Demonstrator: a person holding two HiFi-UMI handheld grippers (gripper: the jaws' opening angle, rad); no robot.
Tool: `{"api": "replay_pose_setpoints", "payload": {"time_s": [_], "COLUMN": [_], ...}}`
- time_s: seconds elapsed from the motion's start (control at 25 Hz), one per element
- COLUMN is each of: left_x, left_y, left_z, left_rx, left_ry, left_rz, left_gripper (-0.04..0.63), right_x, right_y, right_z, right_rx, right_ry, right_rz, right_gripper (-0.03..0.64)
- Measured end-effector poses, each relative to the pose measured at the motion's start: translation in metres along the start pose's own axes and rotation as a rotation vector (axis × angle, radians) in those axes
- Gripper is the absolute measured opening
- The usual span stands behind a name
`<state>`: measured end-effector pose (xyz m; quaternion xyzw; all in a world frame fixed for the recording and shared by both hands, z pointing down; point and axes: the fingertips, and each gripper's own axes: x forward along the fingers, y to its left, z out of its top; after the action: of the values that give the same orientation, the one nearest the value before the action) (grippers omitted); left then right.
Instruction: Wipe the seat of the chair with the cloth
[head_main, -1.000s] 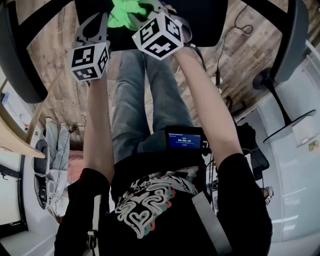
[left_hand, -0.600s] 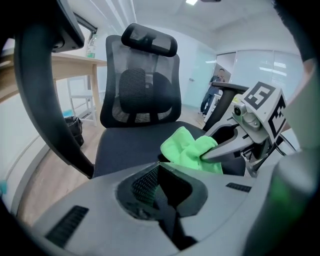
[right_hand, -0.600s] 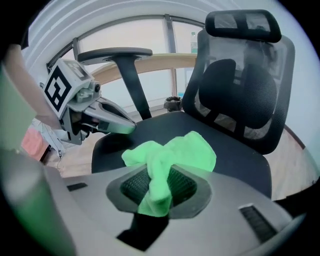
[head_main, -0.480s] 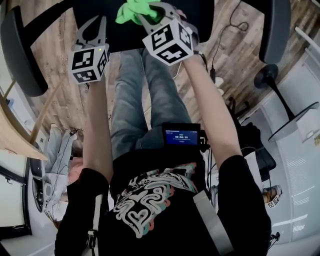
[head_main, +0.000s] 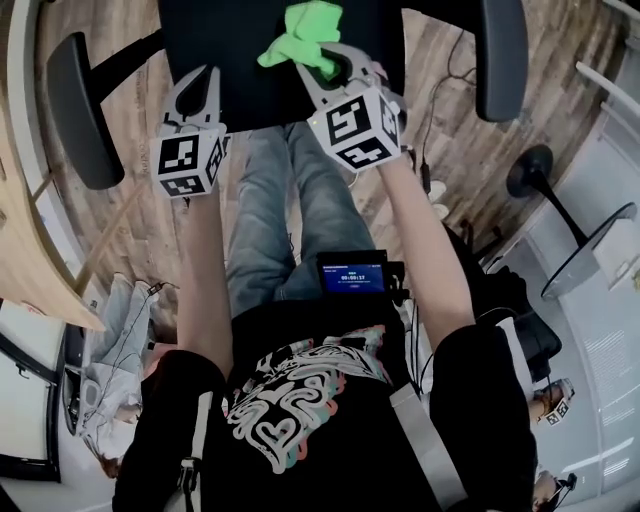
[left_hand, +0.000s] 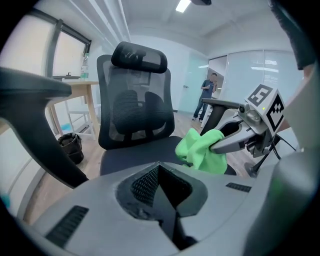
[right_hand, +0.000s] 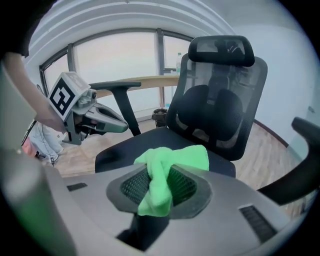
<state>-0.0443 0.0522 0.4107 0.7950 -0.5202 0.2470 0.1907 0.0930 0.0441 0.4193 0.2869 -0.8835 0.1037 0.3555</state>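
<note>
The black office chair's seat lies at the top of the head view, ahead of the person's legs. A bright green cloth hangs over the seat's front part, and my right gripper is shut on it. In the right gripper view the cloth is bunched between the jaws above the seat. My left gripper hovers at the seat's front left edge, shut and holding nothing. From the left gripper view, the mesh backrest faces me, with the cloth to the right.
Two dark armrests flank the seat. A wooden desk runs along the left. A round stand base and cables lie on the wood floor at right. A dark bin sits under the desk. A person stands far off.
Both grippers and the cloth sit lower in the head view, and more of the seat and armrests shows beyond them. The right gripper keeps its hold on the cloth.
</note>
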Motion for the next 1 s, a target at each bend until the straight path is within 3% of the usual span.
{"api": "replay_pose_setpoints", "payload": {"time_s": [0.48,1.0], "left_x": [-0.056,-0.129], "left_y": [0.004,0.013], "left_z": [0.055,0.170], "left_rx": [0.045,0.144], "left_ry": [-0.086,-0.230], "left_rz": [-0.017,-0.003], "left_gripper": [-0.002,-0.002], "right_x": [-0.076,-0.179], "right_y": [-0.003,-0.026], "right_z": [0.065,0.118], "right_rx": [0.047,0.110], "right_ry": [-0.118,-0.235], "right_rz": [-0.103,-0.209], "right_gripper": [0.103,0.103]}}
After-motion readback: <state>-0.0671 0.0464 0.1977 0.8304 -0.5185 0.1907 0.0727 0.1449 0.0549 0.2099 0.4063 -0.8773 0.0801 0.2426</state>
